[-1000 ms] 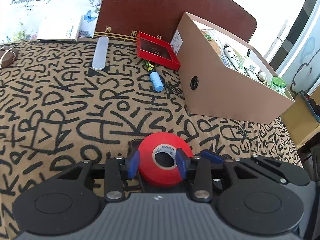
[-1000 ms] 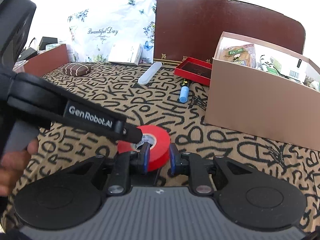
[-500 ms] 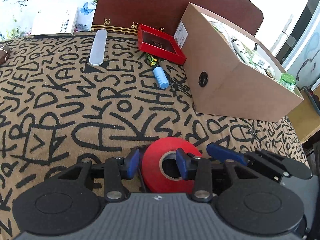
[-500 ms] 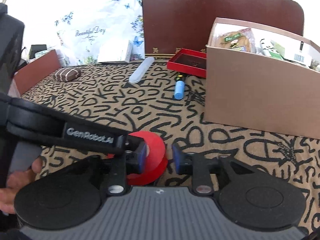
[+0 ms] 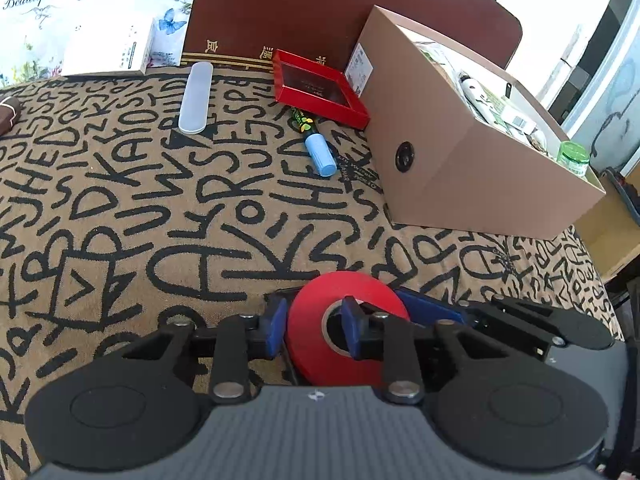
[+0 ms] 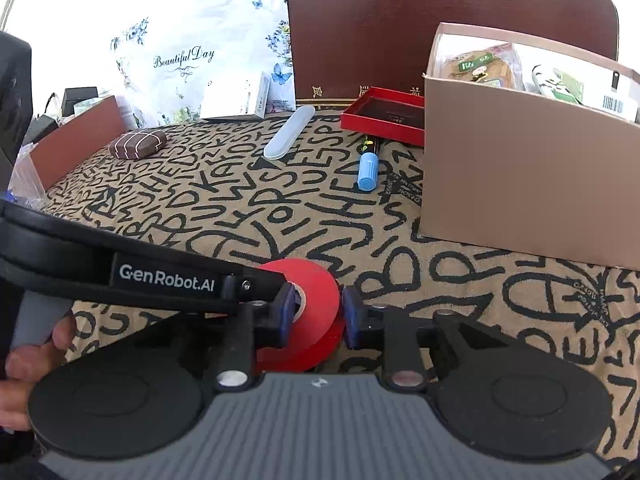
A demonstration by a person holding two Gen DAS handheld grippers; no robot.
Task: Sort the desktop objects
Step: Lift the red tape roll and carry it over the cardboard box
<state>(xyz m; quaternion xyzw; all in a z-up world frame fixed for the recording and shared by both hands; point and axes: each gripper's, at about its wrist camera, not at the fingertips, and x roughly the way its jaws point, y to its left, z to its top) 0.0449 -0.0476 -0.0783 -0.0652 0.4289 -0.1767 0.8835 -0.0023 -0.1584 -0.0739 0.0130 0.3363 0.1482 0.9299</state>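
Box contents (image 5: pixel 500 108) perhaps half hidden

**Red tape roll tilted above the lettered cloth**

The red tape roll (image 5: pixel 344 332) stands tipped on edge, its pale core facing the near side, at 6 o'clock on the surface. The blue-capped marker (image 5: pixel 316 148) lies flat at 12 o'clock, cap toward us, beside the tan cardboard box (image 5: pixel 460 168) at 2 o'clock, which is open-topped and full.

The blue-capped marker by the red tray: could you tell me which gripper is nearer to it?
Neither clearly. The left gripper and right gripper meet at the red tape roll, well short of the blue-capped marker; the left grips the roll's wall.
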